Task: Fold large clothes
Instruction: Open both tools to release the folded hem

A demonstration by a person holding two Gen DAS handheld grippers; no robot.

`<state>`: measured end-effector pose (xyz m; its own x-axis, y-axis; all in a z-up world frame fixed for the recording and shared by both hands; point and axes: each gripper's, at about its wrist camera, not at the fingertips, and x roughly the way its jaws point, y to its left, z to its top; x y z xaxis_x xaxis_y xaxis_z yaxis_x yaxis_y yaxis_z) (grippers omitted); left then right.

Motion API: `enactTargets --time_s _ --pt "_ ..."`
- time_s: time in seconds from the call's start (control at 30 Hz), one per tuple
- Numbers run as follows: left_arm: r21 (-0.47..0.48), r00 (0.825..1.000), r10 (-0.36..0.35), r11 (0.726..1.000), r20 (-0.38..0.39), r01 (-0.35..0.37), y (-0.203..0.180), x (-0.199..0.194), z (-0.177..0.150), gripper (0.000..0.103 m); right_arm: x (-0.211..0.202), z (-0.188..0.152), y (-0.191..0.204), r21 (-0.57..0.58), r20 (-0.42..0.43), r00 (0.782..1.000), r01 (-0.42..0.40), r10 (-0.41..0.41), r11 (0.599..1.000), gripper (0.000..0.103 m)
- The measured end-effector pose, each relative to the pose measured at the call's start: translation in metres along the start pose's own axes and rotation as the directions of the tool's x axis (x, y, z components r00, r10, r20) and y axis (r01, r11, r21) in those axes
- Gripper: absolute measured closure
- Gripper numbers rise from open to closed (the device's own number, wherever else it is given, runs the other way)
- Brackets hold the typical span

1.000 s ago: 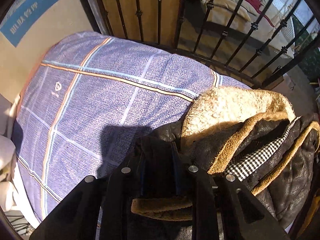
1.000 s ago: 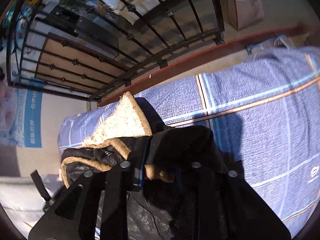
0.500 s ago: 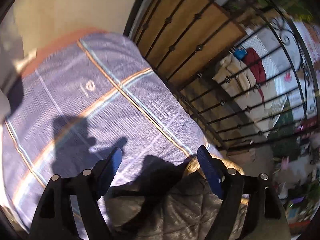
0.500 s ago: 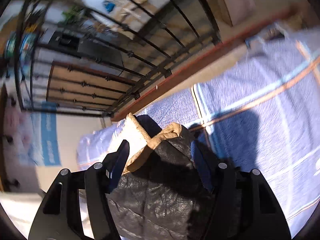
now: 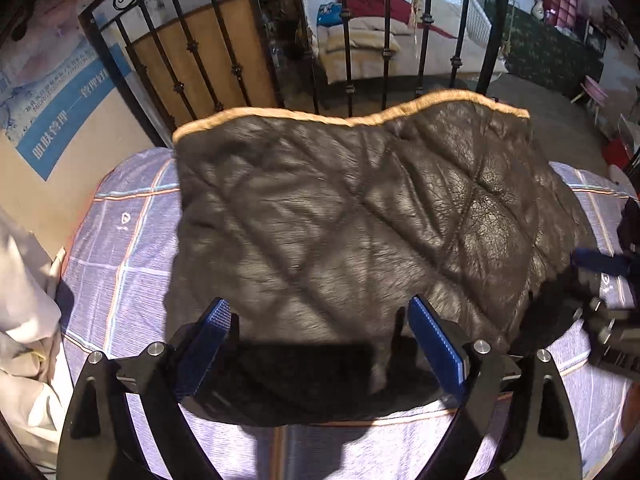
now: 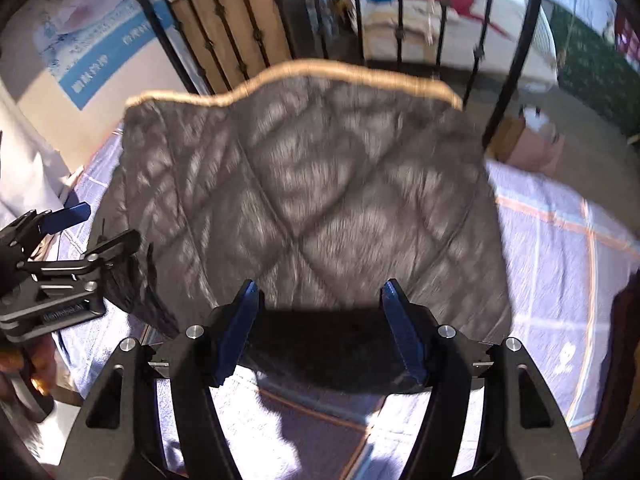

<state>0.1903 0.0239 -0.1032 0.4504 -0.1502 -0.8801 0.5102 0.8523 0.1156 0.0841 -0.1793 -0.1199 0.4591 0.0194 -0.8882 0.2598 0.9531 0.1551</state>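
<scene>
A dark brown quilted leather jacket with a tan fleece edge [image 6: 304, 184] lies spread on the bed's lilac checked sheet [image 6: 560, 264], the right hand-held gripper [image 6: 320, 336] gaping empty above its near hem, the left hand-held gripper [image 6: 86, 226] beside its left edge, before a black iron railing [image 6: 516, 60].

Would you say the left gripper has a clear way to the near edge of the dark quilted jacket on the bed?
Probably yes: the left gripper hangs just above the quilted jacket's near edge, its jaws opening, empty, with nothing between.
</scene>
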Motion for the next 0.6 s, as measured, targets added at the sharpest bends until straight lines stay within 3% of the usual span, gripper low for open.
enactTargets --time_s 0.1,0.23,0.4,0.6 --pt "-0.029 0.995 0.044 0.998 -0.087 -0.047 -0.003 0.032 0.016 0.005 0.024 0.012 -0.006 0.031 -0.067 0.998 0.019 -0.017 0.999 0.038" --pt "-0.066 0.983 0.013 0.997 -0.186 -0.026 0.005 0.071 0.040 0.005 0.041 0.039 -0.014 0.059 -0.097 0.995 0.016 -0.010 0.998 0.037" --pt "-0.067 0.969 0.016 0.997 -0.248 -0.034 0.005 0.093 0.059 0.005 0.077 0.061 -0.020 0.103 -0.205 0.979 0.039 -0.017 0.994 0.035" --pt "-0.091 0.958 0.004 0.995 -0.288 -0.032 0.012 0.114 0.065 0.004 0.108 0.073 -0.014 0.073 -0.293 0.954 0.093 -0.068 0.993 0.035"
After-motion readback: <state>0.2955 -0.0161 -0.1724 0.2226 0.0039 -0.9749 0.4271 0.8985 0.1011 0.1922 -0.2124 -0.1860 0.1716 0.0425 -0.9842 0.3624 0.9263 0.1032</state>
